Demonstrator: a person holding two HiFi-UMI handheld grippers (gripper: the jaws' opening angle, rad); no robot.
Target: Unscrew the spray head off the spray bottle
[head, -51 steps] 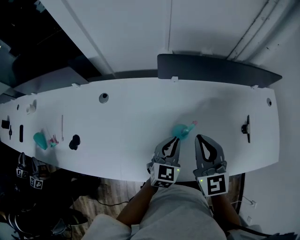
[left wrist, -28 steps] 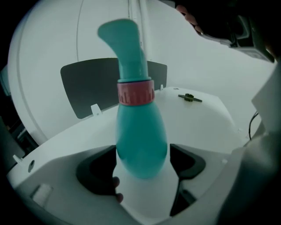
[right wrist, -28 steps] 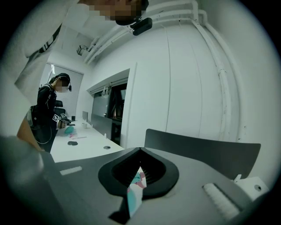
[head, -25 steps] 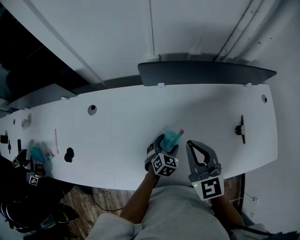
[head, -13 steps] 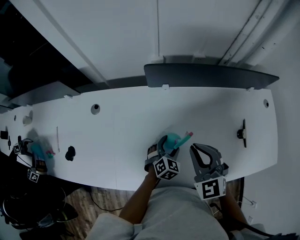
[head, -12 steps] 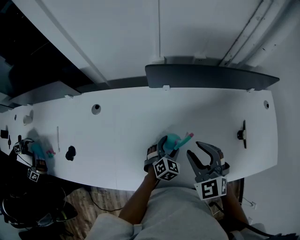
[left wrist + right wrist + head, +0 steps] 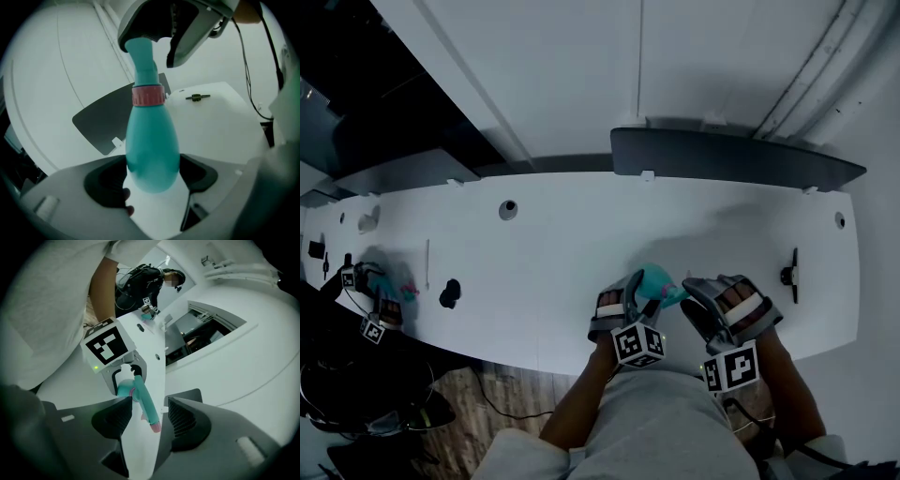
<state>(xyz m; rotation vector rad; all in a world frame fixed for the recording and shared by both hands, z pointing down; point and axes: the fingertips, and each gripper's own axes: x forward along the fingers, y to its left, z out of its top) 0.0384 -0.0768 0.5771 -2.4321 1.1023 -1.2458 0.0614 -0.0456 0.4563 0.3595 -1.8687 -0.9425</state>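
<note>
Left gripper [image 7: 152,177] holds bottle [image 7: 152,140] over white table [image 7: 553,253].

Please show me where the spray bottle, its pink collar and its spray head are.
spray bottle [image 7: 152,145]: left gripper view, middle of the teal body.
pink collar [image 7: 148,95]: left gripper view, front of the ring.
spray head [image 7: 146,403]: right gripper view, middle of its teal part.

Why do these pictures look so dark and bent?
Head view: dim, bluish, white table bowed by the wide lens. Left gripper view: fisheye circle, black corners, teal bottle looming large. Right gripper view: same round frame, spray head fairly sharp.
</note>
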